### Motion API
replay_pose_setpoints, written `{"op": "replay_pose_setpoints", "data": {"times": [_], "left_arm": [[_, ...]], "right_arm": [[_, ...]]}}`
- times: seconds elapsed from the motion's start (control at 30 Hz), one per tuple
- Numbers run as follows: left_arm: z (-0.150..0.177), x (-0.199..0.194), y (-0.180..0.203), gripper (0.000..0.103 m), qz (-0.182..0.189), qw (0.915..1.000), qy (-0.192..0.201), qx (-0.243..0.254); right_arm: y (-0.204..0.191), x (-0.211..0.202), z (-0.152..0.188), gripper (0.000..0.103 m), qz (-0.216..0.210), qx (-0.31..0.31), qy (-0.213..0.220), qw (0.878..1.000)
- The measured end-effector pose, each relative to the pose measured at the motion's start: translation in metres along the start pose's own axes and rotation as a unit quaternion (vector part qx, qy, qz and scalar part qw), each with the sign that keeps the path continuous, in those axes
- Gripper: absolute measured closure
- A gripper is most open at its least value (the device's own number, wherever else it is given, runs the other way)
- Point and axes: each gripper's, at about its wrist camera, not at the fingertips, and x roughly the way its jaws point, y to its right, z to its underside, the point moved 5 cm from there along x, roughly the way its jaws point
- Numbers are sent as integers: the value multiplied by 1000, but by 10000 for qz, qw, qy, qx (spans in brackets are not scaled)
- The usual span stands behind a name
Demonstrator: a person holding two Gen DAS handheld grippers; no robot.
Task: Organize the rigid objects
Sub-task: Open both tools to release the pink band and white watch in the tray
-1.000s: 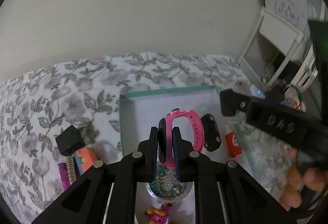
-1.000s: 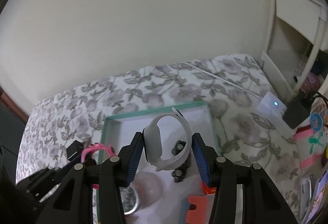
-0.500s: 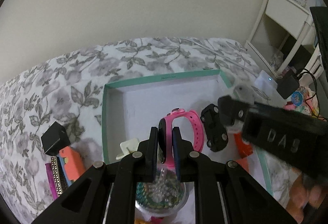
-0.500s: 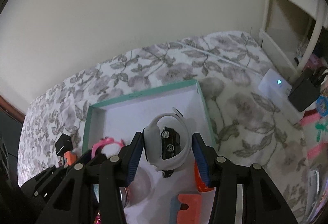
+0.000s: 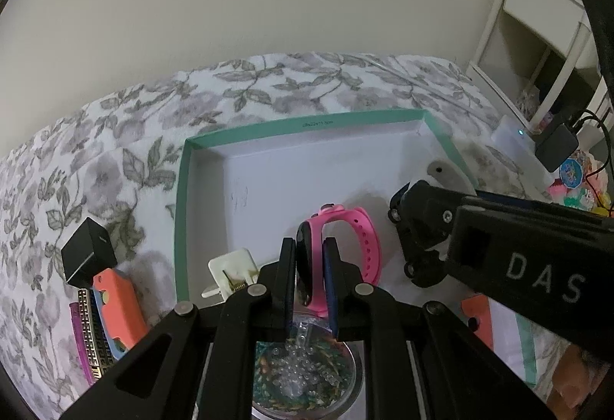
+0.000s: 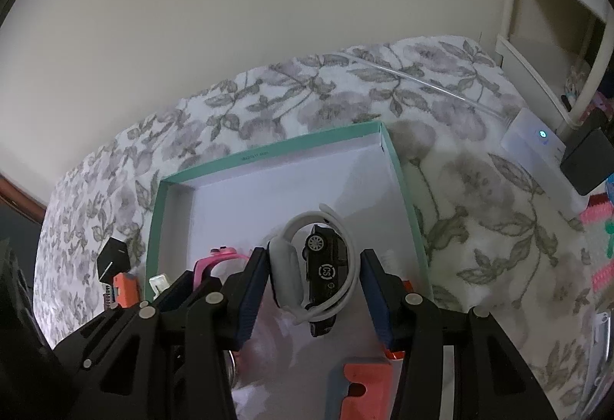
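Claw (image 6: 314, 280) above toy car (image 6: 324, 270)

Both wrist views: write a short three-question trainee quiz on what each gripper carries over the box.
1. True or false: the left gripper is shut on the pink watch.
2. What does the right gripper hold? A) black toy car B) grey-white watch C) orange block
3. Fill in: the black toy car lies inside the box with the ____ rim.

Key
1. True: the pads clamp the watch's dark face.
2. B: the grey-white watch sits between the pads, and the car shows through its loop, lying on the box floor.
3. Teal.
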Motion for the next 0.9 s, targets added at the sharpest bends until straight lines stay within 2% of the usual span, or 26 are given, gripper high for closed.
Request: {"op": "replay_pose_setpoints", "data": {"times": [0.17, 0.23, 0.27, 0.4, 0.53, 0.77, 0.87, 0.9], "left_arm": [[1, -1, 0, 82, 49, 10000, -53, 9], [0, -2, -2, 66, 70, 9999, -62, -45], [0, -4, -3, 64, 70, 9999, -50, -73], [-5, -12, -7, 60, 106, 9998, -10, -187], [-10, -21, -10, 59, 185, 9995, 53, -258], [-21, -39, -26, 59, 315, 9978, 139, -569], [-25, -49, -42, 54, 259, 9961, 174, -822], [-26, -53, -49, 49, 236, 9953, 207, -917]], "right_arm": [[1, 0, -1, 50, 19, 45, -32, 10000], [1, 0, -1, 50, 43, 24, -47, 10000], [1, 0, 0, 50, 62, 11, -56, 10000], [2, 0, -1, 49, 137, -10, -79, 9999], [1, -6, -3, 43, 162, -40, -23, 9999], [-7, -28, -12, 43, 229, -231, 234, 9992], [-11, -42, -17, 40, 264, -310, 406, 9983], [-12, -46, -18, 39, 268, -336, 466, 9980]]}}
